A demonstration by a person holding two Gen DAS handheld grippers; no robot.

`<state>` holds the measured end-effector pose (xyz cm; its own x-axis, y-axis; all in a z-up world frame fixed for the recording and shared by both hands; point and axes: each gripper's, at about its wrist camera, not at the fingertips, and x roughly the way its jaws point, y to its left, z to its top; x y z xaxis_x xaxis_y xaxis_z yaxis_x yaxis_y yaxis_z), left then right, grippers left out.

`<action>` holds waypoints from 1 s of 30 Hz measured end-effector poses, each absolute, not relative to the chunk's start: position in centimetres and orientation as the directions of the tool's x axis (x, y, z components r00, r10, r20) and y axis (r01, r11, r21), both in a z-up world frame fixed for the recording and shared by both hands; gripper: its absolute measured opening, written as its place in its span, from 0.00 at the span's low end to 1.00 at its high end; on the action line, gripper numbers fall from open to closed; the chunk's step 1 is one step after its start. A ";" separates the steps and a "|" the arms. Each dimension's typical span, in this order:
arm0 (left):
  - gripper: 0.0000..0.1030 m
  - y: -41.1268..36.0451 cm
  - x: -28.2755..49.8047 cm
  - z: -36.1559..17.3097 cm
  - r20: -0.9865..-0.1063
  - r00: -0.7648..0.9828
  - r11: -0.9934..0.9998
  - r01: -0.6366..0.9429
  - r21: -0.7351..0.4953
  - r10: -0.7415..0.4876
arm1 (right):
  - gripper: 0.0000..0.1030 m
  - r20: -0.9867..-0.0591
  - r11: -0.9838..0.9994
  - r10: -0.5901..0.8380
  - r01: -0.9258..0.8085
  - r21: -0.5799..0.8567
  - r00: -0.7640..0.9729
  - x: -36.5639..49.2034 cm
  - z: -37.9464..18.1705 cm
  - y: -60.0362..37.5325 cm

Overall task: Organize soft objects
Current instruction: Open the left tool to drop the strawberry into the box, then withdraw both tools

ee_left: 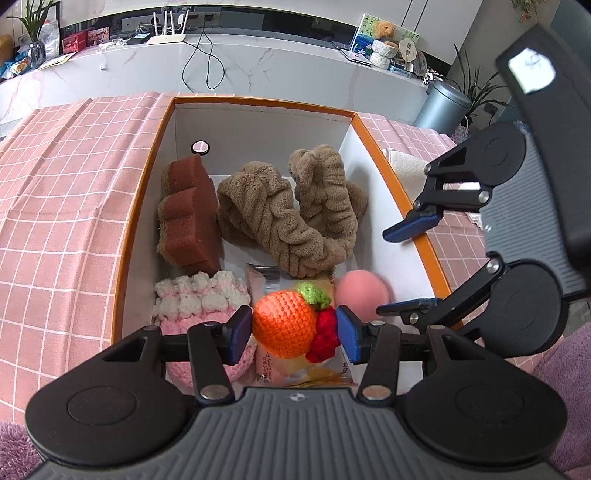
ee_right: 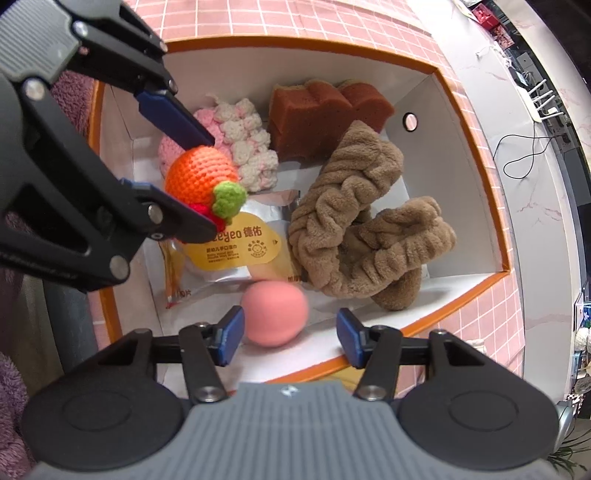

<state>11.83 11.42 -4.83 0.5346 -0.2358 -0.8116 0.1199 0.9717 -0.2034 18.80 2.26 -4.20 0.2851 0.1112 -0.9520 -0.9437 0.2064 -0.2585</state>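
The left tongs [ee_left: 291,332] grasp the crocheted orange [ee_left: 284,323] over the near end of the orange-rimmed box [ee_left: 140,206]; the pink ball [ee_right: 275,314] lies free below the right tongs [ee_right: 290,338], whose jaws are released. The orange looks light and squashy, likely best held across its round body, not by the green leaf [ee_right: 229,197]. The wipes packet [ee_right: 236,247] is half covered, and the box floor beneath the brown headband [ee_right: 365,229] is hidden.

A long white marble counter [ee_left: 258,62] fills the background; on it stand a white antenna router [ee_left: 168,35], a trailing black cable [ee_left: 207,62] and a brown teddy bear [ee_left: 386,29]; a grey metal bin [ee_left: 441,107] stands below its right end.
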 end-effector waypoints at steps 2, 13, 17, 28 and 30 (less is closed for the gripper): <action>0.55 11.3 11.8 -4.7 -0.813 0.532 0.971 0.127 -0.202 -0.238 | 0.61 -0.945 0.223 0.142 -0.940 -0.258 0.293 18.8 -3.4 1.7; 0.55 8.5 12.0 -5.0 -0.820 0.445 0.933 0.156 -0.323 -0.359 | 0.67 -0.756 0.561 0.281 -0.741 -0.370 0.591 18.1 1.9 -4.2; 0.55 7.2 12.4 -6.0 -0.844 0.399 0.933 0.131 -0.336 -0.360 | 0.67 -0.716 0.680 0.296 -0.666 -0.307 0.633 17.8 1.6 -6.1; 0.76 6.0 13.1 -7.9 -0.872 0.345 0.936 0.072 -0.343 -0.347 | 0.67 -0.699 0.796 0.335 -0.587 -0.150 0.632 17.4 0.0 -8.2; 0.81 6.1 13.1 -7.8 -0.874 0.354 0.941 0.067 -0.332 -0.333 | 0.67 -0.700 0.800 0.336 -0.583 -0.142 0.630 17.4 -0.1 -8.4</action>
